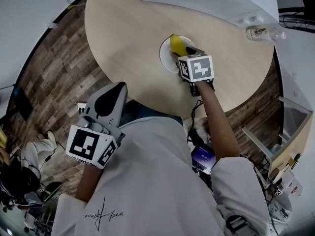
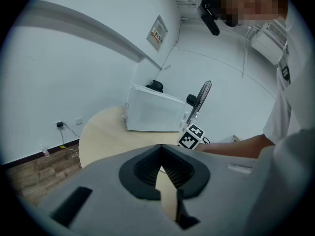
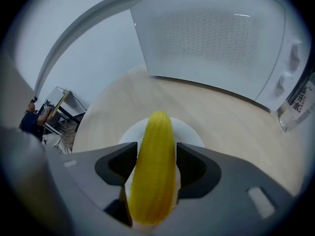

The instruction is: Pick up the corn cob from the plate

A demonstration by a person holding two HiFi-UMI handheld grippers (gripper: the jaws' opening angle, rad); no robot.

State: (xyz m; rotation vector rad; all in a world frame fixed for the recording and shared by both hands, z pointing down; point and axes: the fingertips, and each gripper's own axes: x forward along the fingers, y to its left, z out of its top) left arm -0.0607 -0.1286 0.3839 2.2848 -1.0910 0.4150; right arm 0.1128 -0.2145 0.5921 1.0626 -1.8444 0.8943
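Right now the right gripper (image 3: 156, 155) points steeply down over the white plate (image 3: 191, 132), and its jaws stand wide apart with the corn cob (image 3: 153, 181) running lengthwise between them. The yellow cob lies on the plate, its narrow end pointing away towards the far side of the table (image 1: 123, 38). The dark pads sit close on either side of the cob, the left one just at its edge, and they do not look clamped on it; whether either one brushes the kernels I cannot tell. From the head view the marker cube (image 1: 196, 68) on this gripper covers the near part of the plate, so only the far end of the cob shows past it. The plate sits near the middle of the round, pale wooden table. Behind it, well apart, stands a white microwave (image 3: 211, 38) with its door facing the plate, and a clear bottle (image 1: 263, 32) lies on its side off to the right, near the microwave's corner. The left gripper (image 2: 160, 151) is held back at the person's side, off the table's near edge and over the wooden floor (image 1: 59, 68), well apart from the plate. Its jaws are drawn together at the tips and hold nothing. A fan (image 2: 199, 100) stands beyond the microwave in that gripper's view.
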